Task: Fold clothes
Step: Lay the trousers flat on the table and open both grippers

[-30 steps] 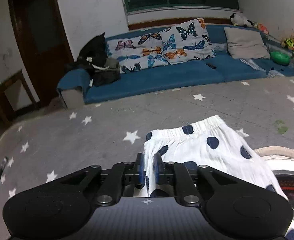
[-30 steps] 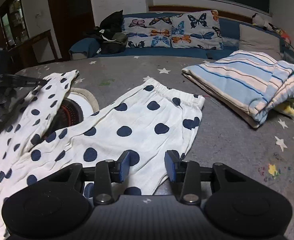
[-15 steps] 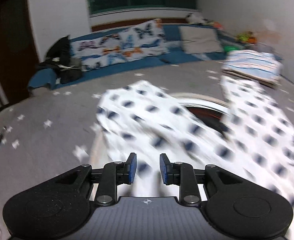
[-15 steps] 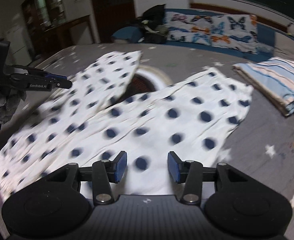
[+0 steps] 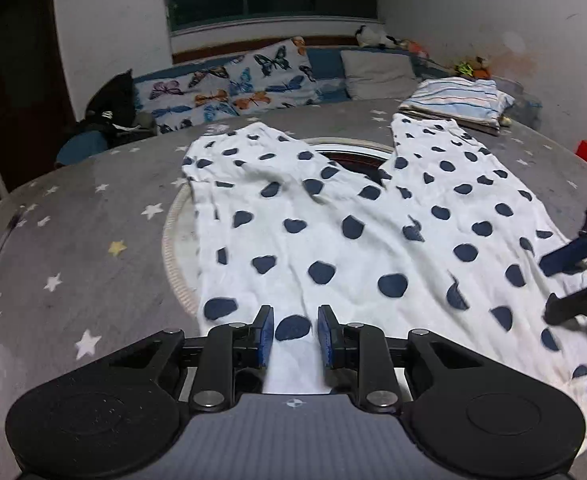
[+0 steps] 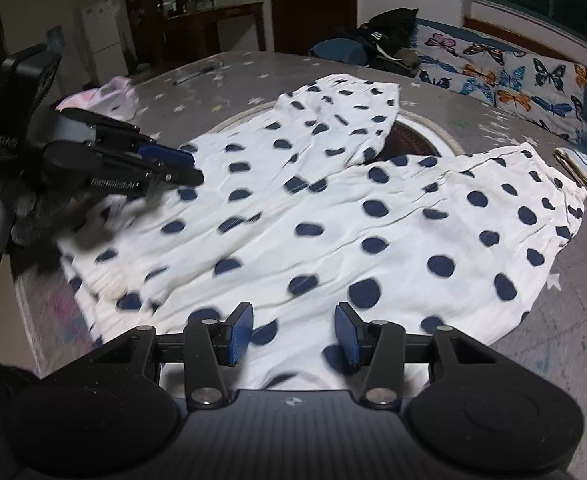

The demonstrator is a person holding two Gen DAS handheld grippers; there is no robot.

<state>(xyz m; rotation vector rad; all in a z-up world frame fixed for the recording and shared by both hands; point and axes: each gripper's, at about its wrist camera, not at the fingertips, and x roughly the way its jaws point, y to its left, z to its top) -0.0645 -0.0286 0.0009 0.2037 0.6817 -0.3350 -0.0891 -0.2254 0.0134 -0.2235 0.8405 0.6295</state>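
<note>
White trousers with navy dots point(image 5: 353, 240) lie spread flat on the grey star-print table cover point(image 5: 73, 220), both legs running away from me. My left gripper point(image 5: 295, 336) hovers over the near end of the cloth, jaws a little apart and pinching nothing. In the right wrist view this gripper point(image 6: 195, 168) shows at the left, over the trousers point(image 6: 333, 220). My right gripper point(image 6: 293, 334) is open wider above the near edge of the other leg, with only cloth beneath it. It also shows at the right edge of the left wrist view point(image 5: 557, 284).
A round ringed plate point(image 5: 349, 156) sits in the table under the crotch of the trousers. A folded striped blanket point(image 5: 457, 100) lies at the far right. A pen point(image 5: 3, 236) and a pink cloth point(image 6: 101, 96) lie at the left side. A sofa with butterfly pillows point(image 5: 245, 80) stands behind.
The left gripper, shut on the dotted cloth a second ago, has let go and stands open. Both grippers have drawn back toward the near end, and the trousers now lie flat.
</note>
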